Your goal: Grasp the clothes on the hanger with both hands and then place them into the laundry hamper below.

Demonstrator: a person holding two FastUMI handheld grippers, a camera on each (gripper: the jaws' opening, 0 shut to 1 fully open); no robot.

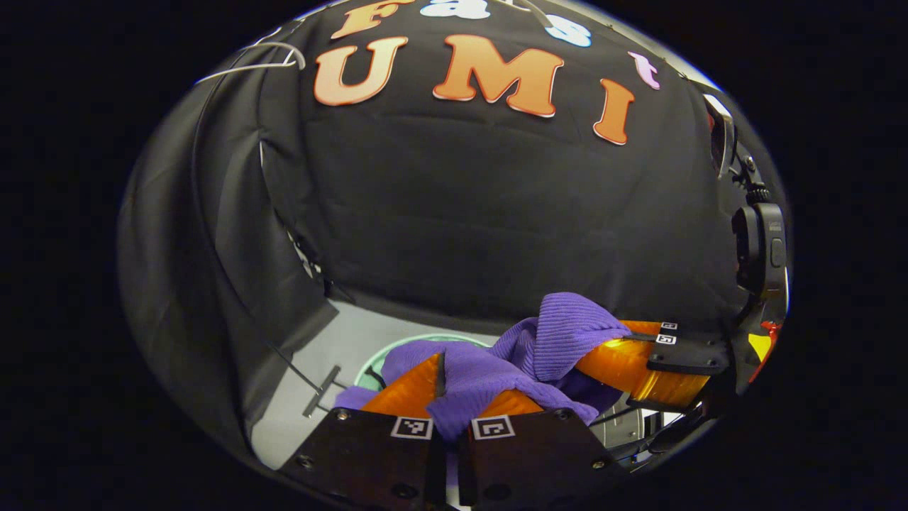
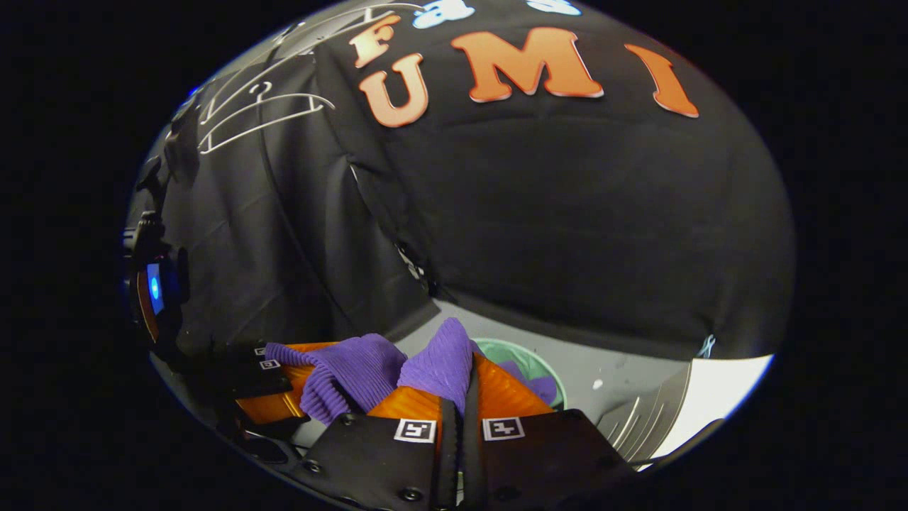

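A purple knitted garment (image 1: 560, 333) hangs bunched between both grippers, just above the round pale-green laundry hamper (image 1: 425, 339). In the left gripper view my left gripper (image 1: 457, 397) is shut on a fold of the knit. The right gripper (image 1: 617, 355) comes in from the right with cloth draped over its fingers. In the right gripper view my right gripper (image 2: 464, 390) is shut on a peak of the purple garment (image 2: 443, 358). The left gripper (image 2: 284, 387) sits at the left with another fold over it. The hamper (image 2: 528, 358) opens just beyond the fingers, with some purple cloth inside.
White wire hangers (image 2: 262, 106) hang high on the left against the black booth cloth; one hanger (image 1: 262, 57) shows at the top left. The hamper stands on a grey floor (image 1: 333, 348). A white panel (image 2: 716, 397) lies at the right.
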